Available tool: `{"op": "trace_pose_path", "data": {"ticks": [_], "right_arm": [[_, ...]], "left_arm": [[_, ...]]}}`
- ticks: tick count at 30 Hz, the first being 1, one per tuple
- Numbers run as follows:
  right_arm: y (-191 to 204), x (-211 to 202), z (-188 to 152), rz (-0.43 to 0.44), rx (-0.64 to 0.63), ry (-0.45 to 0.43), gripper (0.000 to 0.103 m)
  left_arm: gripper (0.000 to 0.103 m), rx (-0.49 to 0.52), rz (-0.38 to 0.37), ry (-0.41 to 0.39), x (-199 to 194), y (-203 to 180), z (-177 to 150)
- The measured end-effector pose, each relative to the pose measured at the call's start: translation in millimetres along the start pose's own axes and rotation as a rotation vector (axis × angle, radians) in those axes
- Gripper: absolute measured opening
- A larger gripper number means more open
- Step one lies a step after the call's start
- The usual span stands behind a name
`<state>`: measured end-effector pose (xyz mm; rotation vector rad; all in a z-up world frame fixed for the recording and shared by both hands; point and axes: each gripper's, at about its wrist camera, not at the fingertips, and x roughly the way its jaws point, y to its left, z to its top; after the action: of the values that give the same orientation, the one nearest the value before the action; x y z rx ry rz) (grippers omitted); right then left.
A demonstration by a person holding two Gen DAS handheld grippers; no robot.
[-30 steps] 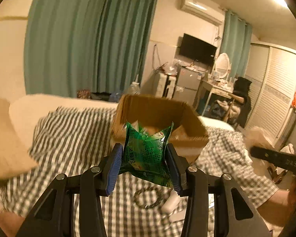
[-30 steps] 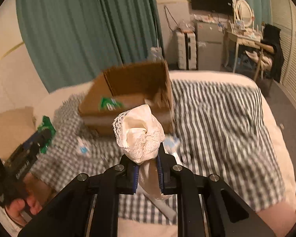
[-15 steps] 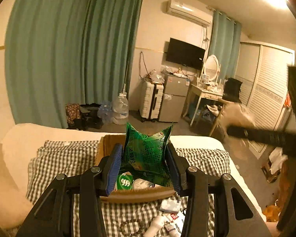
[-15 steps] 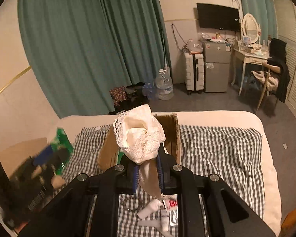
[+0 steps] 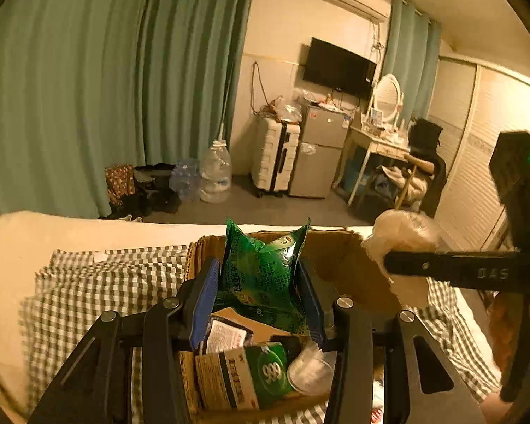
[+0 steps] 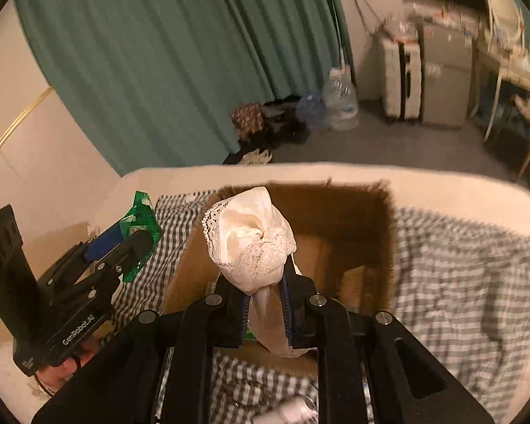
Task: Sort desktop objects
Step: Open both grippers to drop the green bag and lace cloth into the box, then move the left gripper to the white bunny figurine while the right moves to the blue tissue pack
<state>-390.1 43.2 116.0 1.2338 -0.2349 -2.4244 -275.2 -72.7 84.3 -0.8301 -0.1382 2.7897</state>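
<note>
Green packet (image 5: 263, 279) in left claw (image 5: 261, 304), "999" box (image 5: 243, 376)

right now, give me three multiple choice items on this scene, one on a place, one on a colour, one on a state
1. Where does the cardboard box stand?
A. on the checked cloth
B. on the floor
C. on a chair

2. What colour is the packet in the left claw?
A. red
B. green
C. blue

3. How is the right claw?
A. open and empty
B. shut on nothing
C. shut on the lace cloth

Answers:
1 A, checked cloth shows on both sides of the box.
2 B, the packet between the blue pads is green.
3 C, both fingers press the lace cloth's lower end.
</note>
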Motion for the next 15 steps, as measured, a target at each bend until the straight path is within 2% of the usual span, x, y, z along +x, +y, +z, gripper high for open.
{"op": "trace_pose_path", "data": {"ticks": [2, 4, 5, 6, 7, 8, 9, 15], "right_arm": [[-7.3, 14.9, -4.2, 0.004, 0.022, 0.003, 0.017], [-10.5, 15.9, -6.9, -0.017, 0.045, -0.01, 0.019], [-12.3, 13.1, -8.5, -0.011, 0.06, -0.016, 0.033], [-11.5, 9.9, -9.7, -0.012, 0.064, -0.025, 0.058], [-12.2, 1.8, -11.7, -0.025, 0.071, -0.056, 0.072], [-12.4, -7.5, -13.3, -0.038, 0.078, -0.092, 0.082], [-11.2, -12.6, -14.3, -0.049, 0.081, -0.105, 0.082], [-9.5, -51.0, -25.7, -0.079, 0.093, -0.147, 0.082]], "left_arm": [[0.046, -0.007, 0.018, -0.023, 9.5, 3.5, -17.1], [0.047, 0.025, 0.011, 0.031, 19.9, 0.2, -27.5], [0.055, 0.038, -0.001, 0.069, 24.0, -3.0, -32.3], [0.066, 0.044, -0.014, 0.096, 25.1, -5.1, -35.9], [0.075, 0.042, -0.008, 0.103, 23.3, -6.2, -38.2], [0.099, 0.036, 0.009, 0.097, 18.3, -6.5, -41.1], [0.103, 0.032, 0.022, 0.084, 12.4, -5.6, -43.1], [0.103, 0.038, 0.071, 0.035, -32.5, 7.0, -44.6]]}}
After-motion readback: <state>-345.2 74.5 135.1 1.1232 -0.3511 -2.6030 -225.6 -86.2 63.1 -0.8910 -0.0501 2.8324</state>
